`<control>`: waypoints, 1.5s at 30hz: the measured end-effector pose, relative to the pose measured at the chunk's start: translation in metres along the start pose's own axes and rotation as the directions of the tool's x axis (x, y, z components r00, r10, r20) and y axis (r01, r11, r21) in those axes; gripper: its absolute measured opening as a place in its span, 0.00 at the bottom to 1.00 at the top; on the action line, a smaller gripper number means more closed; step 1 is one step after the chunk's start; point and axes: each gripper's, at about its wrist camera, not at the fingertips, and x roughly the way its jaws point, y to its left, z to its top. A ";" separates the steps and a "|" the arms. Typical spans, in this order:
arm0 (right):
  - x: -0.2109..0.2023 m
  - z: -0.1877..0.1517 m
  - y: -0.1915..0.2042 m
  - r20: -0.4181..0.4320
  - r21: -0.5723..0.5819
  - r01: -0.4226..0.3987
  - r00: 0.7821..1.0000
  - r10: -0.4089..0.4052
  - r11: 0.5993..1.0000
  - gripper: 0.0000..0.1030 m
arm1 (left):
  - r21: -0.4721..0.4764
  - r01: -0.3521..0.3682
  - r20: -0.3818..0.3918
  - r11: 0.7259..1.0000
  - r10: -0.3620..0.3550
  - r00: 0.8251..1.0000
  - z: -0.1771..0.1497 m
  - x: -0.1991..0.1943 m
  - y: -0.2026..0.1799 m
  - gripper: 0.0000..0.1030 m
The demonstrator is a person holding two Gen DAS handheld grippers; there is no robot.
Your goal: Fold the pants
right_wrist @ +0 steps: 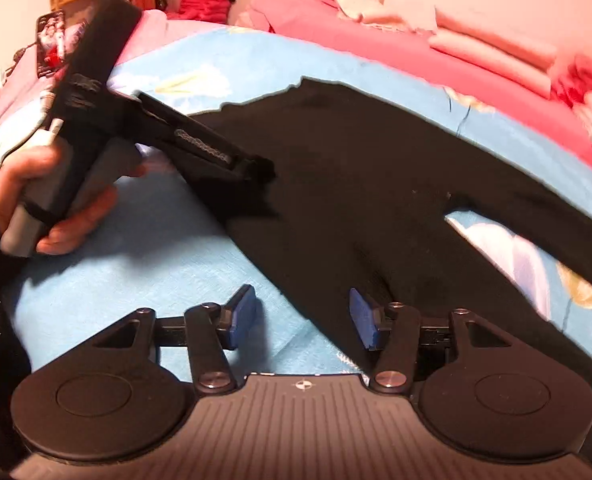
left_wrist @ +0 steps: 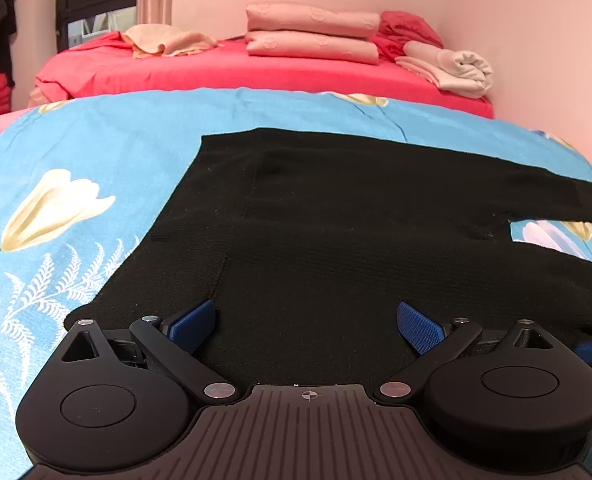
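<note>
Black knit pants [left_wrist: 355,220] lie flat on a blue flowered bedsheet [left_wrist: 96,168], waist to the left and both legs running off to the right. My left gripper [left_wrist: 307,326] hovers low over the near waist part, open wide, its blue pads [left_wrist: 194,326] apart with only flat fabric under them. In the right wrist view a hand [right_wrist: 56,208] holds that left gripper [right_wrist: 260,172] at the waist edge of the pants [right_wrist: 375,184]. My right gripper [right_wrist: 303,318] is open at the near leg's edge; black cloth lies by its right pad, bare bedsheet [right_wrist: 156,248] by the left.
Beyond the blue sheet lies a red bedcover [left_wrist: 216,68] with two folded pink blankets [left_wrist: 311,36], a crumpled beige cloth [left_wrist: 168,42] and a rolled white towel [left_wrist: 455,68]. A pink wall [left_wrist: 535,40] closes the right side.
</note>
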 end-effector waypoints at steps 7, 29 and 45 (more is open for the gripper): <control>-0.003 -0.004 -0.004 0.008 0.106 -0.034 0.999 0.034 0.994 0.08 | -0.030 0.025 0.014 0.999 -0.025 1.000 -0.001 -0.003 0.008 1.00; -0.073 -0.066 -0.088 -0.114 0.328 0.158 0.985 -0.127 0.931 0.77 | -0.012 0.015 0.013 1.000 -0.015 1.000 -0.001 -0.001 0.003 1.00; -0.102 -0.098 -0.153 -0.047 0.559 0.316 0.935 -0.351 0.766 0.79 | 0.003 0.001 0.011 1.000 -0.001 1.000 -0.002 0.000 0.000 1.00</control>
